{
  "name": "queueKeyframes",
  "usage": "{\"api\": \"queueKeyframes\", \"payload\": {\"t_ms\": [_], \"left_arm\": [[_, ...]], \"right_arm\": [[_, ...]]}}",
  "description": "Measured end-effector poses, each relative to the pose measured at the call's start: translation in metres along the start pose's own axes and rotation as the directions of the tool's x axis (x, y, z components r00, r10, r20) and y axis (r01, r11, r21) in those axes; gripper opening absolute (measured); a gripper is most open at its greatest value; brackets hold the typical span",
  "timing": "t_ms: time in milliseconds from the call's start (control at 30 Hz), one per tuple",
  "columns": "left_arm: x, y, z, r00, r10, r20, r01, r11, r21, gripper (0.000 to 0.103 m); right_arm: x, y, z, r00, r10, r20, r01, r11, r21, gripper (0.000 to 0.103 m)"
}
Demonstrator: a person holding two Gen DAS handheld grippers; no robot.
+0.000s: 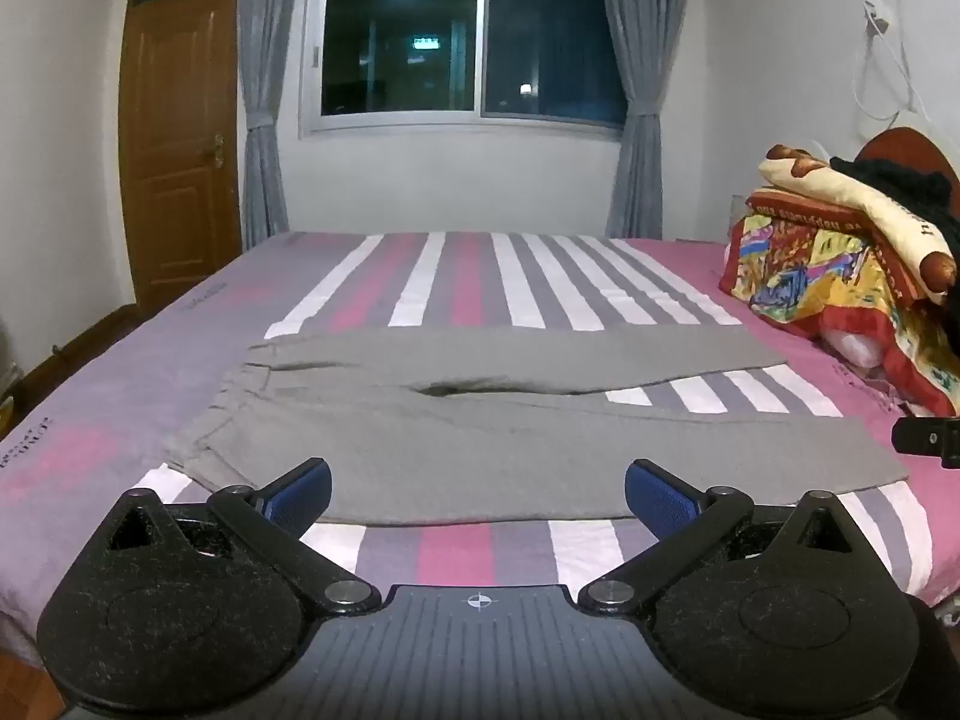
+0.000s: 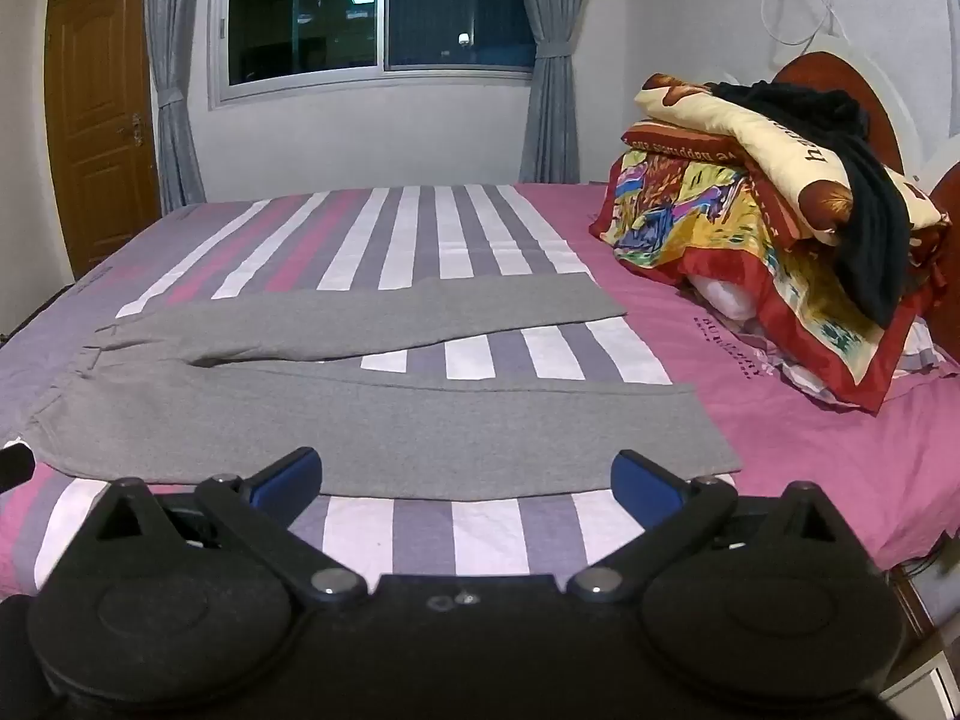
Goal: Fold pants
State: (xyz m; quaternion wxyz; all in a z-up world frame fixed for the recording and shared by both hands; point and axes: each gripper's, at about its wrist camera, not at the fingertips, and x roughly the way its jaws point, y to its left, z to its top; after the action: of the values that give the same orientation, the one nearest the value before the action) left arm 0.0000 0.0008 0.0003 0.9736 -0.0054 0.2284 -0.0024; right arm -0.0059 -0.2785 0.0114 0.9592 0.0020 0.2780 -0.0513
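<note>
Pants [image 1: 480, 420] flat on bed [image 1: 456, 552], long axis crosswise, waistband left | we hold left claw [image 1: 477, 489] at waist half, right claw [image 2: 465, 480] at cuff half | both agape, empty

Grey pants [image 1: 480, 450] laid flat, unfolded, across striped bedspread, mid-frame in both views. Waistband toward frame left, slightly rumpled; two legs run to the right, splitting into a narrow V, hems at right. Near leg fills centre of frame; far leg lies above it. Fabric plain, mostly smooth
</note>
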Motion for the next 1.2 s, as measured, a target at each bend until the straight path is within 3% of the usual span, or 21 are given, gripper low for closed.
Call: {"api": "queueKeyframes", "payload": {"t_ms": [1200], "left_arm": [[-0.0013, 0.0002, -0.0009, 1.0, 0.0, 0.001, 0.0, 1.0, 0.001, 0.103]], "right_arm": [[0.0002, 0.0007, -0.0016, 1.0, -0.003, -0.002, 0.003, 1.0, -0.001, 0.103]]}}
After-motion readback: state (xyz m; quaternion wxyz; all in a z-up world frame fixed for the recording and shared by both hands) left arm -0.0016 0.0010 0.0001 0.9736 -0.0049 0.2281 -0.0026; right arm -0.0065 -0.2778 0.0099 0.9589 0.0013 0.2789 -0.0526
